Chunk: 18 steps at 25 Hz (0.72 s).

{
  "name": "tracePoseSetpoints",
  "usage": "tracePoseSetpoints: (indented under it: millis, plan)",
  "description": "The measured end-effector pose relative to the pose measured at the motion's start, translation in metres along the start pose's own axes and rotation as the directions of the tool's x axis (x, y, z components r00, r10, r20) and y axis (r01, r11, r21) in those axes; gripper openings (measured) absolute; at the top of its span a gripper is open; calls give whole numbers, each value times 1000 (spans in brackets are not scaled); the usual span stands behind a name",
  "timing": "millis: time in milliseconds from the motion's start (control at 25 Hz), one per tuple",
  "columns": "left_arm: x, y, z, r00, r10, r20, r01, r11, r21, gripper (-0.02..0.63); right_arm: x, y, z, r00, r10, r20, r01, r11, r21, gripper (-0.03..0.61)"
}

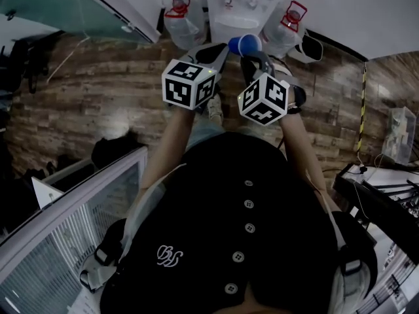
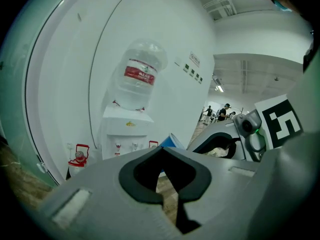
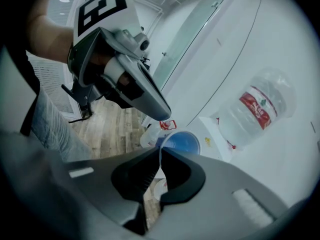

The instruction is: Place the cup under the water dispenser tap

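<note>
A blue cup [image 1: 245,44] is held out over the wood floor in front of the white water dispenser [image 1: 239,5]. My right gripper [image 1: 252,56] is shut on the cup's rim; in the right gripper view the thin rim runs between the jaws and the cup's [image 3: 181,143] blue inside shows just past them. My left gripper [image 1: 221,50] is alongside on the left, shut and holding nothing. In the left gripper view the dispenser [image 2: 126,129] stands ahead with a bottle [image 2: 141,74] on top, and an edge of the cup [image 2: 172,141] shows behind the jaw tips.
Spare water bottles with red handles stand on the floor left [image 1: 182,21] and right [image 1: 286,28] of the dispenser. A glass wall [image 1: 65,12] runs at the far left. A white partition [image 1: 85,195] is at lower left and a cluttered desk [image 1: 380,188] at the right.
</note>
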<state>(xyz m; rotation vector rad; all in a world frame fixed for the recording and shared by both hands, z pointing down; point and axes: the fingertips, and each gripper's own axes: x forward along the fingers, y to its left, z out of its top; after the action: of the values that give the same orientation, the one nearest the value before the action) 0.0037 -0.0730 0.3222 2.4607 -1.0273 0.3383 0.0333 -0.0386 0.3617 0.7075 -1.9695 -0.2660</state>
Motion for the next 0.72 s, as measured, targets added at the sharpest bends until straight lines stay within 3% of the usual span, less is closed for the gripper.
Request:
tracePoseSetpoints:
  millis: [320,720]
  plan:
    - [22,43,26,999,-38,-1,38,999,11,-3,37,-39,14,999,-39,-35,40,998,46,12]
    - [46,73,34,995,-92,-34,93,995,20,-3,69,-64,23,996,-58,-71,63,996,70,12]
